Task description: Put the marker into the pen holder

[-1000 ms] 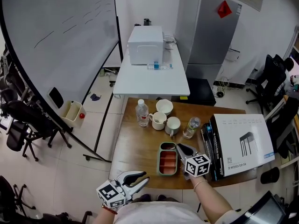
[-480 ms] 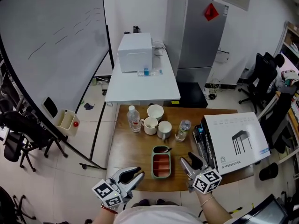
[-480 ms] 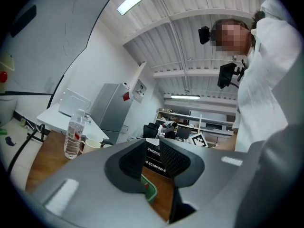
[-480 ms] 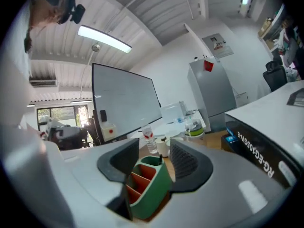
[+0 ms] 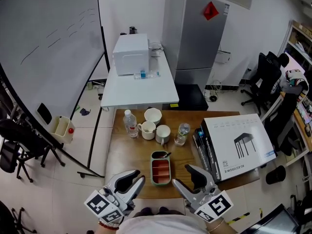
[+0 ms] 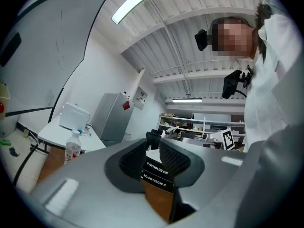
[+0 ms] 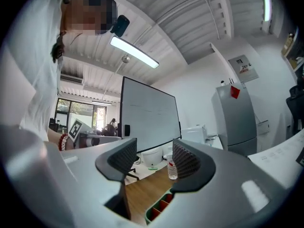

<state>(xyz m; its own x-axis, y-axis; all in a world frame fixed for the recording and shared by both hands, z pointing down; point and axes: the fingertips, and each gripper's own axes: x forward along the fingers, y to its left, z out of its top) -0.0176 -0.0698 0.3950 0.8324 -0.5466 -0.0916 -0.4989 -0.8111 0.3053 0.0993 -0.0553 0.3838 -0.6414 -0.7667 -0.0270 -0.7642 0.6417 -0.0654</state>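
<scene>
with the marker [image 5: 165, 155] lying in the pen holder's [image 5: 151, 170] far compartment and the right gripper [image 5: 188, 177] opening on nothing (left gripper [image 5: 132, 179] narrowly parted, empty), best lift away clear of the rim.

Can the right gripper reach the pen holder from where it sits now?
Probably yes: the right gripper, jaws opening and empty, sits just right of the pen holder, with only bare table between them.

The wooden table [image 5: 122, 155] carries a water bottle [image 5: 129, 123], three white cups [image 5: 147, 129] and a small clear bottle [image 5: 182, 133] near its far edge. A green pen holder [image 5: 160, 169] sits nearer, and a big white box [image 5: 239, 143] lies at the right.
</scene>
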